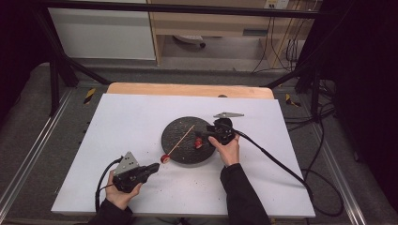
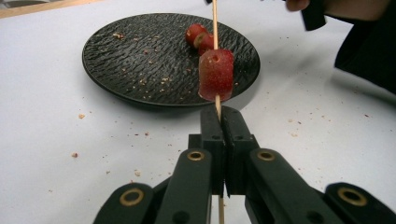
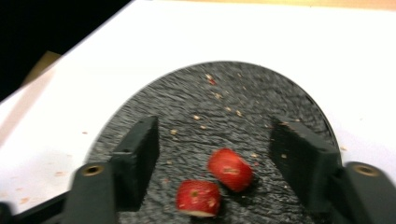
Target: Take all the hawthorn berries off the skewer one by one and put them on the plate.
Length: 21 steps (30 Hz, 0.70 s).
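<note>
A thin wooden skewer (image 2: pixel 215 23) runs from my left gripper (image 2: pixel 220 112) up over the black textured plate (image 2: pixel 140 60). The left jaws are shut on the skewer's near end. A red fruit chunk (image 2: pixel 216 74) is threaded on the skewer just beyond the jaw tips, also seen from above as the red chunk (image 1: pixel 164 158) at the plate's near-left rim. My right gripper (image 3: pixel 217 128) hovers low over the plate (image 3: pixel 233 93), jaws open. Two loose red pieces, one (image 3: pixel 230 169) and another (image 3: pixel 198 198), lie on the plate between the open jaws, untouched.
The plate (image 1: pixel 180 129) sits mid-table on a white board (image 1: pixel 131 117) sprinkled with small crumbs. A wooden table edge (image 1: pixel 187 89) shows behind it. The right gripper's cable (image 1: pixel 281 164) trails off to the right. Black frame posts stand at the far corners.
</note>
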{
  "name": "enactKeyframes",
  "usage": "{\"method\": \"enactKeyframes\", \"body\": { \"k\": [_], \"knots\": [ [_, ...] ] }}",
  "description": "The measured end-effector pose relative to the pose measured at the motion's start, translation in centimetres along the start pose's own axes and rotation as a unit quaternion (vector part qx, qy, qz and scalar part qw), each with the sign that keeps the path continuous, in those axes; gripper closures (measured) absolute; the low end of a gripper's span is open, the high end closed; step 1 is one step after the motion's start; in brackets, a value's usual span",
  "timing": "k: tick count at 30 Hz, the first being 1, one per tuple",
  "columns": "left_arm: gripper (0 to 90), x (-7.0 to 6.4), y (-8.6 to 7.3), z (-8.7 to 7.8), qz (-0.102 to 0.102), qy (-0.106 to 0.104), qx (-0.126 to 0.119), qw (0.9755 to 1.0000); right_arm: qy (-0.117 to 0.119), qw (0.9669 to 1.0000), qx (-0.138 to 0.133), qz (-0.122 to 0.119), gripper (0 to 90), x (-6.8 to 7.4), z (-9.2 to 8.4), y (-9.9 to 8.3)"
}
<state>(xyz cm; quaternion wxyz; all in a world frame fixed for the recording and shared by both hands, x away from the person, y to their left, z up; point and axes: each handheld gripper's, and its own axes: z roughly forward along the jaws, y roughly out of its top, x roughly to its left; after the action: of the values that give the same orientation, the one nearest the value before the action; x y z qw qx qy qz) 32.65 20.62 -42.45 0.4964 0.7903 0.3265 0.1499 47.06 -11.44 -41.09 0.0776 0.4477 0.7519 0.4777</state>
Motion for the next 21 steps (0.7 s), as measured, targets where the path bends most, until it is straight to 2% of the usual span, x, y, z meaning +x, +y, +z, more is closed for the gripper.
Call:
{"method": "enactKeyframes", "body": {
  "k": [4,10,16,21],
  "knots": [
    [88.4,-0.1,0.0,0.1,0.000,0.000,0.001,1.0000,0.016,0.9998,-0.010,-0.008,19.8,0.9,-1.6,0.1],
    [88.4,-0.3,0.0,0.2,0.003,0.000,0.002,1.0000,0.039,0.9990,-0.010,-0.017,7.1,2.2,-3.5,-0.7],
    [88.4,-0.7,0.1,0.5,0.008,-0.002,0.004,1.0000,0.061,0.9978,-0.006,-0.024,4.8,3.5,-4.4,-2.0],
    [88.4,-1.2,0.2,1.0,0.011,-0.005,0.006,0.9999,0.071,0.9972,-0.002,-0.026,4.0,4.2,-4.9,-3.4]
  ]
}}
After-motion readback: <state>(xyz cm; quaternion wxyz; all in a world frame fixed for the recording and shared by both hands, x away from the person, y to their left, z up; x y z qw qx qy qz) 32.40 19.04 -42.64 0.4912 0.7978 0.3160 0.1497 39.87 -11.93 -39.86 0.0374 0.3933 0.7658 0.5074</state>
